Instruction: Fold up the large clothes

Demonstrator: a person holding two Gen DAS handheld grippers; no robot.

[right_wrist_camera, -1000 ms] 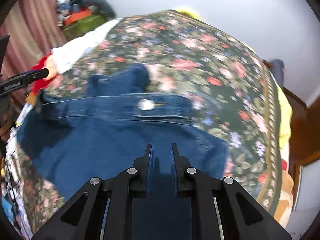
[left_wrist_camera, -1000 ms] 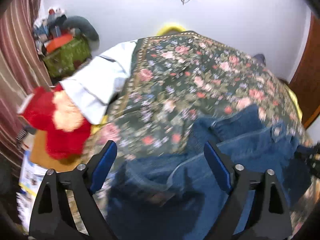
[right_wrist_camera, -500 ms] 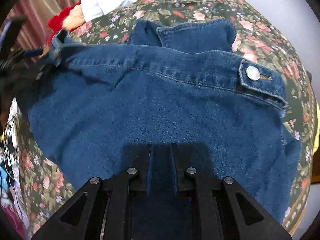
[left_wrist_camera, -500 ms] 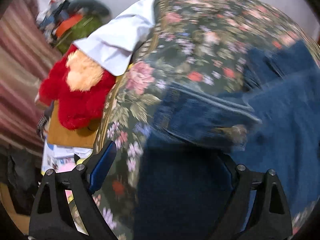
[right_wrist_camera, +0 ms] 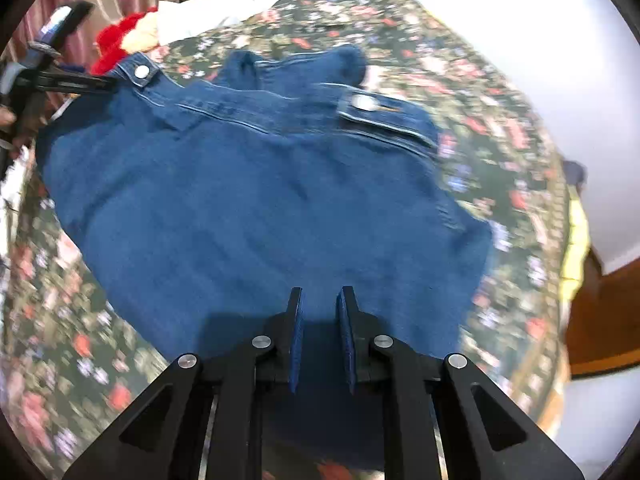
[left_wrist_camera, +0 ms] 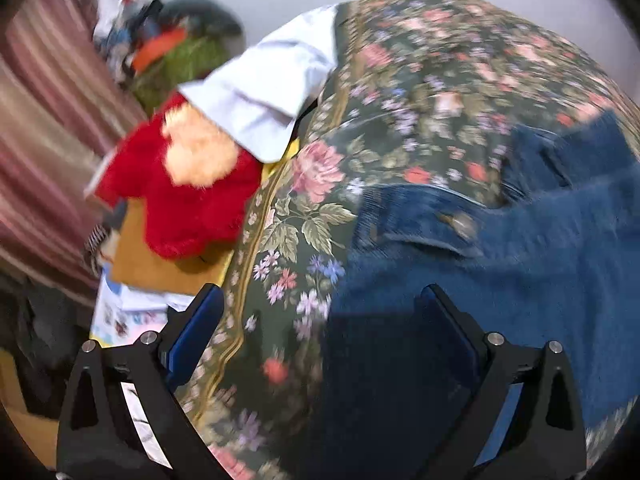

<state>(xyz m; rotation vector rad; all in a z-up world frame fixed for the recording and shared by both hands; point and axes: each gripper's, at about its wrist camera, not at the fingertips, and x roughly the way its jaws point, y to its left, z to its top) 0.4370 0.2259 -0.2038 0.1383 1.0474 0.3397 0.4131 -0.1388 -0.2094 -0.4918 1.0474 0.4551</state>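
A bed [right_wrist_camera: 500, 92] covered in a dark green floral spread fills both views. On it lies the denim jacket [right_wrist_camera: 248, 200], a broad sheet of mid-blue cloth spread nearly flat, its hem band running across the far side from ten o'clock to three o'clock in the right wrist view. Paler stitching lines edge that band. A silver button [right_wrist_camera: 140, 72] sits on a tab at the ten o'clock corner, and a second silver button [right_wrist_camera: 366, 103] on a tab toward one o'clock. Beyond the band, at twelve o'clock, a folded part of the denim humps up.

At ten o'clock off the bed edge lie a red plush toy [left_wrist_camera: 188, 200] and a pale blue garment [left_wrist_camera: 272, 92], seen in the left wrist view.

The right gripper [right_wrist_camera: 320, 320] sits at six o'clock over the near part of the jacket. Its fingers stand a little apart with a narrow gap, and dark denim shows in and below that gap; whether cloth is caught there cannot be told.

The left gripper [left_wrist_camera: 324, 312] has its fingers wide apart. The jacket lies from three to six o'clock in its view, its edge running under the right-hand finger [left_wrist_camera: 452, 320], while the left-hand finger [left_wrist_camera: 196, 328] hangs at the bed's edge over the floral spread. In the right wrist view this gripper shows at nine o'clock, its tip at the buttoned corner; touching or just beside it, I cannot tell.
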